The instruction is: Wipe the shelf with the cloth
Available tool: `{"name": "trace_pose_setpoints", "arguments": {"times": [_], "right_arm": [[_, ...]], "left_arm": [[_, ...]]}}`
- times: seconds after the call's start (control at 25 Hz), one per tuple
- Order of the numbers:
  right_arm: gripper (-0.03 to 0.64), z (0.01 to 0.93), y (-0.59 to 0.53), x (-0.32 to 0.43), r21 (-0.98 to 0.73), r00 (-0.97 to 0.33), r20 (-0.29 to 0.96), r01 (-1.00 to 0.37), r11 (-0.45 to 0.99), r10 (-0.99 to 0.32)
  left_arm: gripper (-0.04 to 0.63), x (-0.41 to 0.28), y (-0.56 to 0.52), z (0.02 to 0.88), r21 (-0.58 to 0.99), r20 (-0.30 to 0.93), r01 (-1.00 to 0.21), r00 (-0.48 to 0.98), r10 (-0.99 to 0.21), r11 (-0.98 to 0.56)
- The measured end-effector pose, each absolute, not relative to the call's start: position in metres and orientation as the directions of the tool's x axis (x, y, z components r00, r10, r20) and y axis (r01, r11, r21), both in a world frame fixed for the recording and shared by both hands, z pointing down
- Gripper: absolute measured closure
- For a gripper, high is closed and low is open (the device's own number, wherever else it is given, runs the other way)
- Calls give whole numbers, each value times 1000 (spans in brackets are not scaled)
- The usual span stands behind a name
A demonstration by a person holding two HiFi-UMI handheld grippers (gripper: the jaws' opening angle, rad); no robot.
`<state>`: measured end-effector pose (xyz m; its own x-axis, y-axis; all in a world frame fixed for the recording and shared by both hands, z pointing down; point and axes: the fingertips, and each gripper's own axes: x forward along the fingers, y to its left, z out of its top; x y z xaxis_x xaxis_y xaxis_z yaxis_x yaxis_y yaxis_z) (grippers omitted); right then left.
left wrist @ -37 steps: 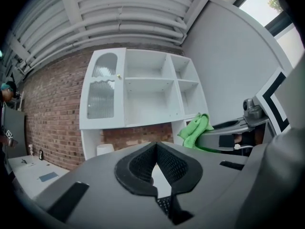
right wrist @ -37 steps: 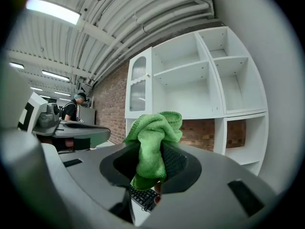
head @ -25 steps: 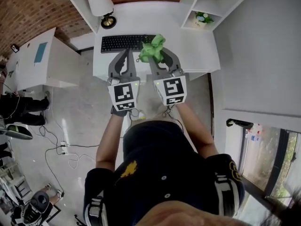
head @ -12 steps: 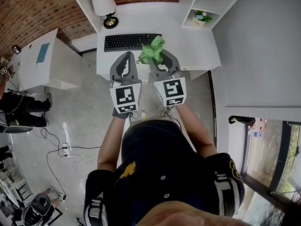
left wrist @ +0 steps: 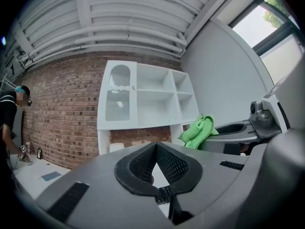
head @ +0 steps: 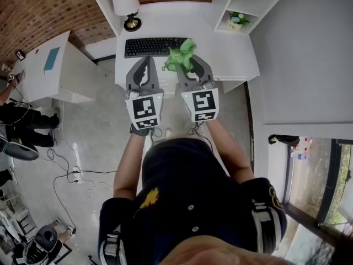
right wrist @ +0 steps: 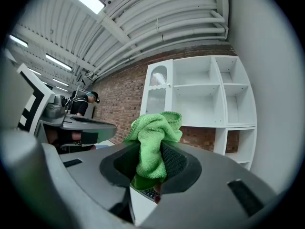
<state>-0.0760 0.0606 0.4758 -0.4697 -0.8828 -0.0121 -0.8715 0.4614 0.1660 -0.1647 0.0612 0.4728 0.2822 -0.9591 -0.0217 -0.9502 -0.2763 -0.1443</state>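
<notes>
White desk (head: 182, 21) w/ keyboard (head: 149, 47), right gripper (head: 188, 65) clamping green cloth (head: 181, 57)

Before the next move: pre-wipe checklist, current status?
1. Grip: ok, right gripper shut on the cloth.
2. Spare hand: ok, left gripper jaws together, nothing between them.
3. Contact: not ok, cloth hangs over the desk, short of the shelf.
4. Obstacles: not ok, a plant stands in one compartment.
5. Where the dirt is: cannot tell.
</notes>
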Motion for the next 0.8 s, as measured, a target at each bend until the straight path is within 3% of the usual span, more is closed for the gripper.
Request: {"name": "trace_pose_setpoints", "arguments": {"times": [0.8], "right_arm": [[523,472,57,-67,168,-450,-18,-882,441,-893]], "left_arm": [[586,-156,61,473,-140,-20,-946,299,-954,-293]]}}
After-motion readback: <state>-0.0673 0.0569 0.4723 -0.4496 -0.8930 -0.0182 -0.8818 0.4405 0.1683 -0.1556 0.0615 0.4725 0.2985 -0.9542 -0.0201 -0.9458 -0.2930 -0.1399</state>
